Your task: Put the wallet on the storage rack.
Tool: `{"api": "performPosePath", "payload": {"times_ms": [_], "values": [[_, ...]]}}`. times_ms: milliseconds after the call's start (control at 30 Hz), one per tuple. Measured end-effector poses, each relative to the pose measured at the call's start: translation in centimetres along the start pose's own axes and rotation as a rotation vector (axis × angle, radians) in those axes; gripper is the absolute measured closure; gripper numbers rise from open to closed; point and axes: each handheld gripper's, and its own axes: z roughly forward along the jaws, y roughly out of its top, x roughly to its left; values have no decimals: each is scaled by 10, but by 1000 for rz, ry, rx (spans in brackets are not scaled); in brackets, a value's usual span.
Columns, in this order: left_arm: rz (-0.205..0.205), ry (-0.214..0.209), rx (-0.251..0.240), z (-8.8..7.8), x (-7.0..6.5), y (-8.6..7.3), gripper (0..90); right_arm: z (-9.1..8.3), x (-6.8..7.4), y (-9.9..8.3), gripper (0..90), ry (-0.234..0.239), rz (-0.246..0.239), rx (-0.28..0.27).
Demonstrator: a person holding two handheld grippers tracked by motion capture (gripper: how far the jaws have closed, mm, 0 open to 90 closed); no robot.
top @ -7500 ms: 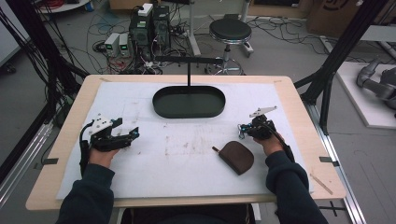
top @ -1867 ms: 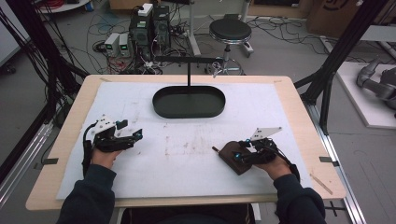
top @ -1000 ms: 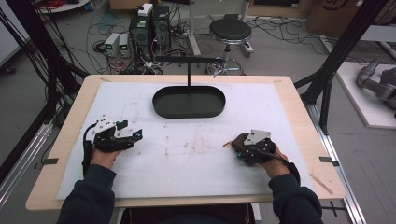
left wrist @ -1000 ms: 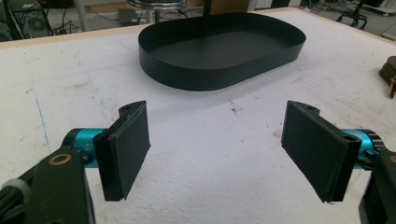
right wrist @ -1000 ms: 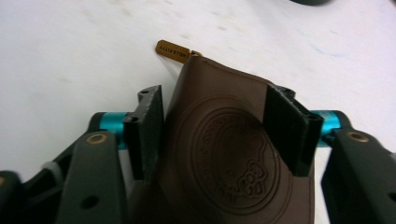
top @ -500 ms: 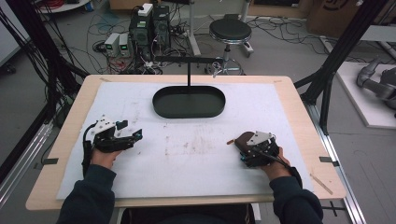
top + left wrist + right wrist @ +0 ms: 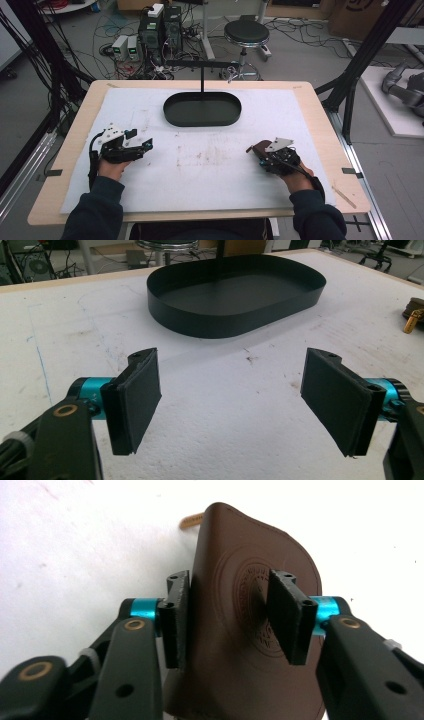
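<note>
A brown leather pouch (image 7: 225, 550) with a round embossed stamp and a brass zipper pull is pinched between the pads of my right gripper (image 7: 227, 615), which is shut on it. In the high view the pouch (image 7: 256, 148) sticks out to the left of the right gripper (image 7: 261, 157), at the right side of the white mat, just off its surface. My left gripper (image 7: 140, 139) rests at the left of the mat. Its jaws stand wide open with nothing between them (image 7: 235, 405). The pouch (image 7: 415, 307) also appears far off at the right edge of the left gripper view.
A black oval tray (image 7: 202, 120) with a thin post and crossbar (image 7: 201, 64) stands at the back middle of the mat; its wall (image 7: 235, 322) faces the left gripper. The white mat (image 7: 210, 165) covers a wooden table. A stool (image 7: 246, 34) and computers stand beyond the table.
My right gripper came down to the pouch, shut on it, and raised it a little off the mat toward the right. The left gripper stayed open in place.
</note>
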Motion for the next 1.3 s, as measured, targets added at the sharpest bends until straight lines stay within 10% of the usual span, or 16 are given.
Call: {"api": "performPosePath", "payload": {"times_ms": [433,700,1300], "values": [[-5,3,-2,-1,1,0,239,-25,-18,4,702,171,158,-184],[0,-4,-1,0,0,0,248,-29,-37,-5,704,334,338,-279],[-2,-36,-8,4,-7,2,269,-23,-52,-17,703,258,411,-311]]}}
